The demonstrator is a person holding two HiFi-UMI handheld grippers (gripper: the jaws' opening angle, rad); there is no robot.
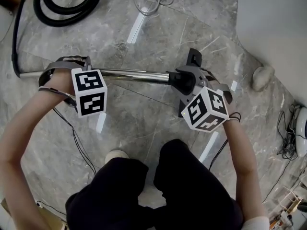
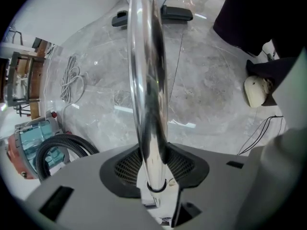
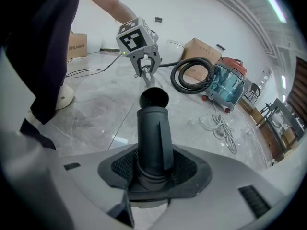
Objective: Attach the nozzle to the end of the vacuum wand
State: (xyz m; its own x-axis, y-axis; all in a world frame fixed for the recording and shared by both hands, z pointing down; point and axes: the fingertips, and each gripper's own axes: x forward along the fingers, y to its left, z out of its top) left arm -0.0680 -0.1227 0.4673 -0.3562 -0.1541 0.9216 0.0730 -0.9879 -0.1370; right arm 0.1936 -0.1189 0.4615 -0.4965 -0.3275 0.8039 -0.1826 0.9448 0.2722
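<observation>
Mating step: left gripper (image 2: 154, 169) is clamping chrome wand (image 2: 146, 80), right gripper (image 3: 153, 169) is clamping black nozzle (image 3: 153, 128); tip probably entering ahead of right jaws, needing a straight push.

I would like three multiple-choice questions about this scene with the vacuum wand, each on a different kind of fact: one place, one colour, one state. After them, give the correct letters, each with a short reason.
1. In the head view, where does the coiled black hose lie?
A. top left
B. bottom right
C. between the person's shoes

2. What colour is the nozzle neck between the jaws of the right gripper?
A. red
B. white
C. black

3. What is the state of the left gripper?
A. open, with nothing between its jaws
B. shut on the chrome wand
C. shut on a grey cable

Answers:
1 A, since the hose loops lie on the floor in the upper left corner.
2 C, since the right gripper view shows a black tube clamped there.
3 B, since the left gripper view shows the pads pressing on both sides of the shiny tube.
</observation>
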